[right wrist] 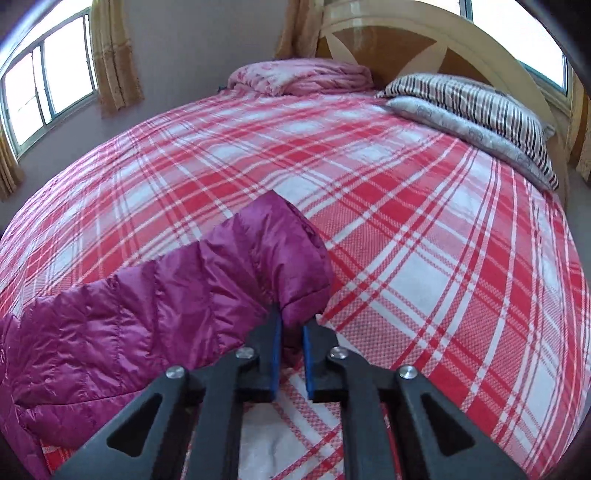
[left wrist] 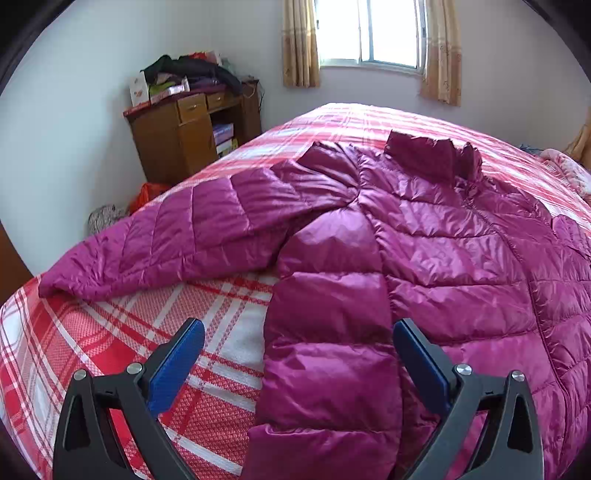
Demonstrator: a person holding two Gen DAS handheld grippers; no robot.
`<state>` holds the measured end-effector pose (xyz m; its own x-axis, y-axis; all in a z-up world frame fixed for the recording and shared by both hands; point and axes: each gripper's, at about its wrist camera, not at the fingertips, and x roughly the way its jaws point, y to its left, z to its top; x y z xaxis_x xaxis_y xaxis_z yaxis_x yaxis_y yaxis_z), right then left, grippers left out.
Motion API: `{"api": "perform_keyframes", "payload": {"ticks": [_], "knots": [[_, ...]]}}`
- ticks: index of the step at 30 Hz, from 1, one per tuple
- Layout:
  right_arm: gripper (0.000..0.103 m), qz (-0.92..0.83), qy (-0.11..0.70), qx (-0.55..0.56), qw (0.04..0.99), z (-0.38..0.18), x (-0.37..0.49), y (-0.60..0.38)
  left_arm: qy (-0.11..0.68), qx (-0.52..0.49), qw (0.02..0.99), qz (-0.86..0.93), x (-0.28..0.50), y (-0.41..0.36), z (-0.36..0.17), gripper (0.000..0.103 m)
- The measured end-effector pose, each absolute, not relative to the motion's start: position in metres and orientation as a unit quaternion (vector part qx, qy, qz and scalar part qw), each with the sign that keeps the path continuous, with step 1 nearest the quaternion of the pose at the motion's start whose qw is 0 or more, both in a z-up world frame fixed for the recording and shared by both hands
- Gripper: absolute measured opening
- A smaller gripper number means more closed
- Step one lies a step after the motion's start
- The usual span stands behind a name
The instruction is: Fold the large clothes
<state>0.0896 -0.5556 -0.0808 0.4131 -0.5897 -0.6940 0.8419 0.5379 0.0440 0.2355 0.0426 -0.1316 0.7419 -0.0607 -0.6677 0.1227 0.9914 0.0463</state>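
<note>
Left wrist view: your left gripper (left wrist: 298, 334) has its jaws spread wide, blue pads (left wrist: 173, 369) facing inward, nothing clamped. The magenta puffer jacket (left wrist: 424, 236) lies front-up on the red-and-white plaid bedspread (left wrist: 92, 339), zipper closed, collar (left wrist: 428, 151) standing toward the far side of the bed. The near edge of the jacket body runs straight down between your two fingers; the right pad sits against or just above the fabric, contact cannot be told. The left pad is over bare bedspread. One sleeve (left wrist: 159, 236) stretches out to the left, lying flat, its cuff near the bed edge. Beyond the bed: a wooden cabinet (left wrist: 188, 133) piled with clothes and boxes, and a curtained window (left wrist: 369, 33).

Right wrist view: your right gripper (right wrist: 291, 323) is pressed nearly together, pinching the cuff end of the other sleeve (right wrist: 177, 295). The fabric bunches into a rounded fold just ahead of the pads; the sleeve trails back to the lower left of the frame. The sleeve rests on the plaid bedspread (right wrist: 424, 221). At the head of the bed: a striped pillow (right wrist: 476, 103) stacked on a grey patterned one, a folded pink quilt (right wrist: 295, 77), and a cream-and-wood headboard (right wrist: 406, 40).
</note>
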Motion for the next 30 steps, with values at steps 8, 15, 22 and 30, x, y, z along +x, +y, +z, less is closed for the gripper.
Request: {"api": "perform_keyframes", "payload": {"ticks": [8,15,22,30], "knots": [[0.012,-0.311,0.272,0.084,0.907,0.009,0.132,-0.427,0.315,0.041,0.945,-0.076,0.22,0.04,-0.114,0.102],[0.012,-0.138,0.292,0.06,0.944,0.015,0.192,-0.289,0.299,-0.027,0.951,-0.07,0.221,0.066,-0.101,0.102],[0.012,-0.017,0.33,0.037,0.943,-0.039,0.246,-0.171,0.287,-0.039,0.956,-0.046,0.224,0.076,-0.098,0.102],[0.012,0.057,0.36,0.035,0.931,-0.093,0.291,-0.106,0.294,-0.045,0.954,-0.044,0.227,0.079,-0.1,0.102]]}}
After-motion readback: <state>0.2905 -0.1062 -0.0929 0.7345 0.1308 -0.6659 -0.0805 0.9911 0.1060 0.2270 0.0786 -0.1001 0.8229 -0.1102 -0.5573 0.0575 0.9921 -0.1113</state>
